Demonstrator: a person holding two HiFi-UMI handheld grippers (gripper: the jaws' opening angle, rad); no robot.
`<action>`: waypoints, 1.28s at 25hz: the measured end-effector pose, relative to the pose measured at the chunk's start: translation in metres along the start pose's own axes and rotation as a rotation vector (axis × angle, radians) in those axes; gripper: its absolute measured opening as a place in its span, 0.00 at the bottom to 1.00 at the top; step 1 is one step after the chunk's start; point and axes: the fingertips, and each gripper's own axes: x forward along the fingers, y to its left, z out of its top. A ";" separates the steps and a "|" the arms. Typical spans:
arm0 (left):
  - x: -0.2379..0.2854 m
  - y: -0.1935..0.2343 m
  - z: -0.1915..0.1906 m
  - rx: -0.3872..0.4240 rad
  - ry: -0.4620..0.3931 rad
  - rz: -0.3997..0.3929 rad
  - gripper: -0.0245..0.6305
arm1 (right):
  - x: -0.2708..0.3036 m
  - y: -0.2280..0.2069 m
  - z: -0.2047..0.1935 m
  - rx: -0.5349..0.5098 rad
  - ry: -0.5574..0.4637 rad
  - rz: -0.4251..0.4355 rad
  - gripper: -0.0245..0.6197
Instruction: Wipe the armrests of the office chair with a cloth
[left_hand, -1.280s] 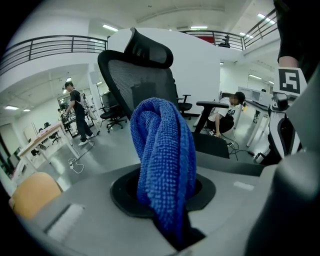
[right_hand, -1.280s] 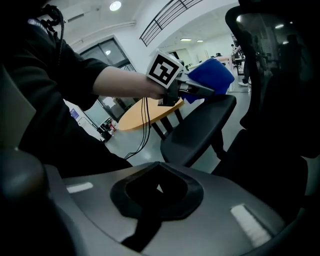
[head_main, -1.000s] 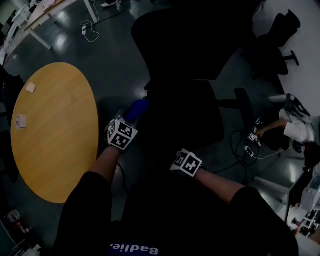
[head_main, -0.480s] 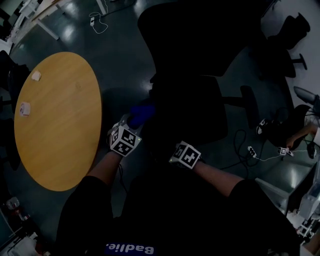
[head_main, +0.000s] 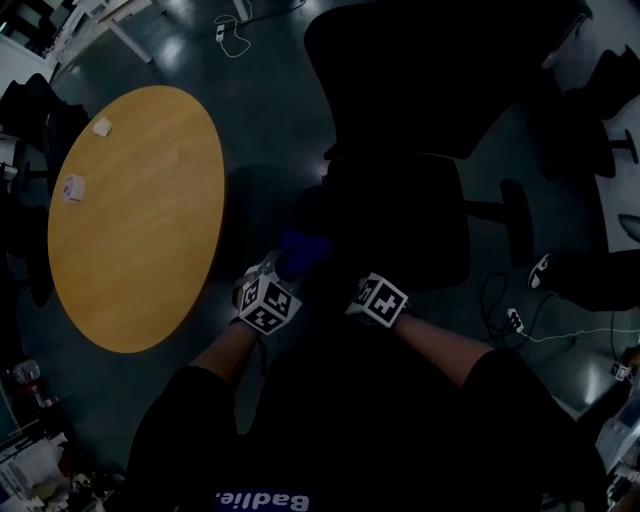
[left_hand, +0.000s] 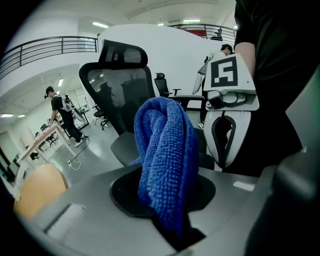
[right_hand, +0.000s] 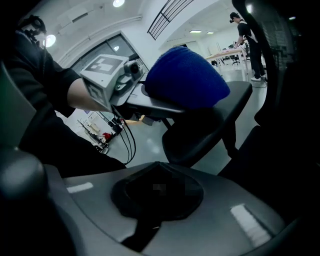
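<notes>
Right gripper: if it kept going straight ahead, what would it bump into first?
Most likely the chair's armrest, just under the blue cloth resting on it, though depth is hard to judge.

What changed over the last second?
The left gripper drew the blue cloth along the chair's armrest, toward the person. The head view also shifted, so the round table only looks moved. Unchanged: the left gripper's hold on the cloth, and the right gripper, shut and empty by the seat.
</notes>
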 end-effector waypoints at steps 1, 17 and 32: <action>-0.002 -0.007 -0.001 -0.006 0.003 -0.001 0.20 | 0.000 -0.002 -0.003 -0.001 0.013 -0.009 0.04; -0.022 -0.100 -0.008 -0.194 0.005 -0.048 0.20 | 0.009 -0.007 -0.011 -0.019 0.021 0.032 0.04; -0.066 -0.007 0.033 -0.294 -0.164 0.105 0.20 | 0.005 0.015 -0.009 -0.029 -0.001 0.154 0.05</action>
